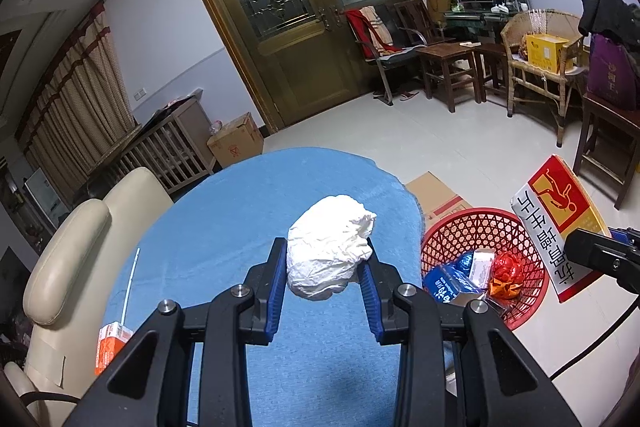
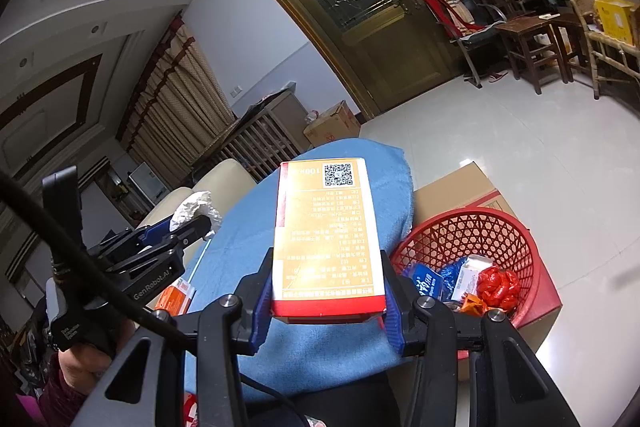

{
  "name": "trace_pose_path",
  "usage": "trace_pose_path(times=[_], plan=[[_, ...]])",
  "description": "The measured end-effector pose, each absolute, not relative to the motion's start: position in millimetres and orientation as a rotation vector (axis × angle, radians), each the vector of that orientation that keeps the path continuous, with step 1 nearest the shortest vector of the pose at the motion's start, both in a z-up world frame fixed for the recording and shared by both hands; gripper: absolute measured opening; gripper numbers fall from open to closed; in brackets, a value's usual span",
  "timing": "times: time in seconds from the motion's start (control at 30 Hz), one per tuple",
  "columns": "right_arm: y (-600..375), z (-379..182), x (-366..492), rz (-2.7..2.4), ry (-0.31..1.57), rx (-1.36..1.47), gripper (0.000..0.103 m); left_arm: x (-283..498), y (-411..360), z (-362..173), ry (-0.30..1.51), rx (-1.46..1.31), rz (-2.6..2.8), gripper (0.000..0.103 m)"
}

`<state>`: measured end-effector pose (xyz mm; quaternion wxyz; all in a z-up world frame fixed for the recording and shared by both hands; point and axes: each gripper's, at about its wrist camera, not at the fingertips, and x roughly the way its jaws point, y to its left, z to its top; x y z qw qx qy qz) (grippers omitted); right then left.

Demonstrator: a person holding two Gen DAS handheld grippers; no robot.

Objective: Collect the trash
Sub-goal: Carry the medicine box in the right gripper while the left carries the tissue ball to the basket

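Note:
My left gripper (image 1: 325,259) is shut on a crumpled white paper ball (image 1: 326,247), held above the blue cloth-covered table (image 1: 224,219). My right gripper (image 2: 326,275) is shut on a gold and red carton box (image 2: 326,235), held over the table's right side. The left gripper with the paper ball (image 2: 196,211) also shows at the left of the right wrist view. A red mesh basket (image 1: 486,227) stands on the floor right of the table, holding blue, white and red wrappers; it also shows in the right wrist view (image 2: 472,231).
A small orange carton (image 1: 110,343) and a thin white straw (image 1: 130,283) lie at the table's left edge. A cream chair (image 1: 72,255) stands at the left. A cardboard box (image 2: 456,191) and a yellow-red sign board (image 1: 560,223) sit beside the basket.

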<state>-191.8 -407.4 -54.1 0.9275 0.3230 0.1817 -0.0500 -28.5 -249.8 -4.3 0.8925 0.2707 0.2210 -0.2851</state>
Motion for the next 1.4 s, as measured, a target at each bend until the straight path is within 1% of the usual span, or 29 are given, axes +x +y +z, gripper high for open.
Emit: trace_pose_path(times=[0.77, 1.4], plan=[[-428, -81, -196, -0.124, 0.402, 0.729, 0.048, -34, -272, -19, 0.490, 0.614, -0.624, 0.036], [-433, -89, -198, -0.132, 0.410, 0.751, 0.048, -33, -279, -27, 0.505, 0.634, -0.637, 0.036]])
